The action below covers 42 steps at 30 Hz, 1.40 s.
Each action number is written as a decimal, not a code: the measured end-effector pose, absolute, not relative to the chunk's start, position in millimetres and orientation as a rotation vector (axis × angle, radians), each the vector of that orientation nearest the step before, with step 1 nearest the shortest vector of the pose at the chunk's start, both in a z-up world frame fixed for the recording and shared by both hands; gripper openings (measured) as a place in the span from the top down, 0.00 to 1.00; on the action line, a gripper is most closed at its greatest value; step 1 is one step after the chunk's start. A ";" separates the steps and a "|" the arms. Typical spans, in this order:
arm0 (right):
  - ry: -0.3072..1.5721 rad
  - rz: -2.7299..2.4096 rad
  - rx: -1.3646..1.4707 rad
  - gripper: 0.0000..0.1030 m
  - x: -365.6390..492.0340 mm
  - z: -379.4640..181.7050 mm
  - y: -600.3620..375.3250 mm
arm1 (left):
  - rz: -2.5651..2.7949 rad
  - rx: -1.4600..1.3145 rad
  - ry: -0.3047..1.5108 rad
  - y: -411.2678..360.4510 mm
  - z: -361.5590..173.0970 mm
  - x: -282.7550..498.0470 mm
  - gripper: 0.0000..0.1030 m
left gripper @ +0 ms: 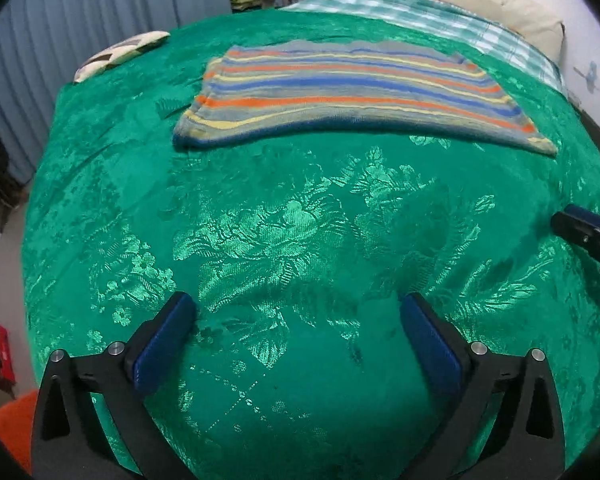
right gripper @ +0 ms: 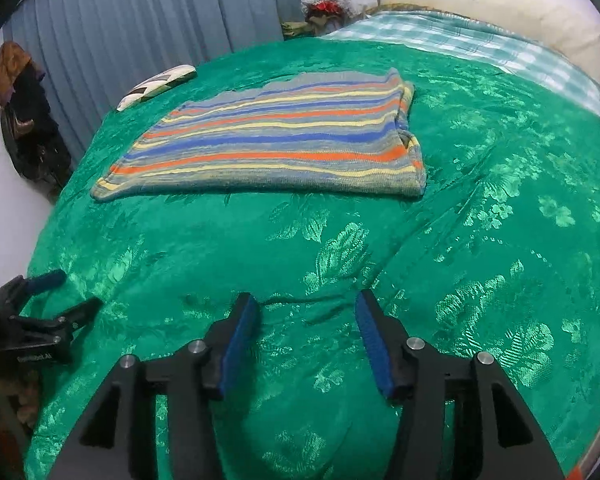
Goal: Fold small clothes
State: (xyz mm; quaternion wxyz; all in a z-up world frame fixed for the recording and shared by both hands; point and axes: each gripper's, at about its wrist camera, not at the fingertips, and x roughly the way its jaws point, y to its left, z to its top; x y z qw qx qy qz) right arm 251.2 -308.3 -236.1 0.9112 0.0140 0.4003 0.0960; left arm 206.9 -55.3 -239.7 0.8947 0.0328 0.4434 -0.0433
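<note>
A small striped knit garment [left gripper: 340, 92], grey with blue, orange and yellow stripes, lies folded flat on the green floral bedspread [left gripper: 300, 220]. It also shows in the right wrist view [right gripper: 276, 140]. My left gripper [left gripper: 298, 308] is open and empty, hovering over the bedspread well short of the garment. My right gripper [right gripper: 306, 304] is open and empty, also over bare bedspread in front of the garment. The right gripper shows at the right edge of the left wrist view [left gripper: 588, 236]; the left gripper shows at the left of the right wrist view [right gripper: 40, 312].
A patterned cushion [left gripper: 120, 54] lies at the bed's far left corner. A checked sheet [left gripper: 440, 20] and a cream pillow [left gripper: 500, 8] lie at the head. Blue curtains [right gripper: 140, 20] hang behind. Dark clothes [right gripper: 24, 120] hang by the wall at left.
</note>
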 end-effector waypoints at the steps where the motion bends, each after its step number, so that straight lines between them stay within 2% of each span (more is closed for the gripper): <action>1: 0.823 0.196 0.025 0.48 252.2 -235.8 -308.1 | -0.088 0.072 0.914 -55.5 -239.6 206.5 0.01; 19: 0.824 0.186 0.003 0.48 250.0 -232.4 -304.3 | -0.081 0.098 0.927 -63.8 -233.9 202.4 0.01; 22: 0.850 0.212 0.020 0.44 249.4 -226.3 -307.0 | -0.120 0.164 0.950 -72.8 -217.8 193.1 0.02; 27: 0.882 0.312 0.205 0.43 256.1 -195.0 -351.2 | -0.352 0.199 0.850 -121.1 -169.0 193.1 0.02; 34: 0.920 0.328 0.322 0.43 376.9 -155.1 -433.3 | -0.612 0.253 0.797 -248.4 -159.1 275.4 0.03; 36: 0.960 0.367 0.368 0.43 416.8 -160.3 -448.1 | -0.658 0.251 0.822 -275.7 -167.4 296.9 0.12; 40: 1.036 0.387 0.479 0.43 482.8 -184.8 -467.1 | -0.649 0.291 0.906 -316.2 -194.2 328.9 0.14; 41: 1.044 0.397 0.504 0.43 496.3 -189.9 -467.7 | -0.633 0.301 0.917 -320.2 -199.8 333.8 0.18; 42: 1.052 0.407 0.518 0.43 504.4 -192.8 -466.9 | -0.618 0.292 0.925 -321.3 -205.1 338.9 0.29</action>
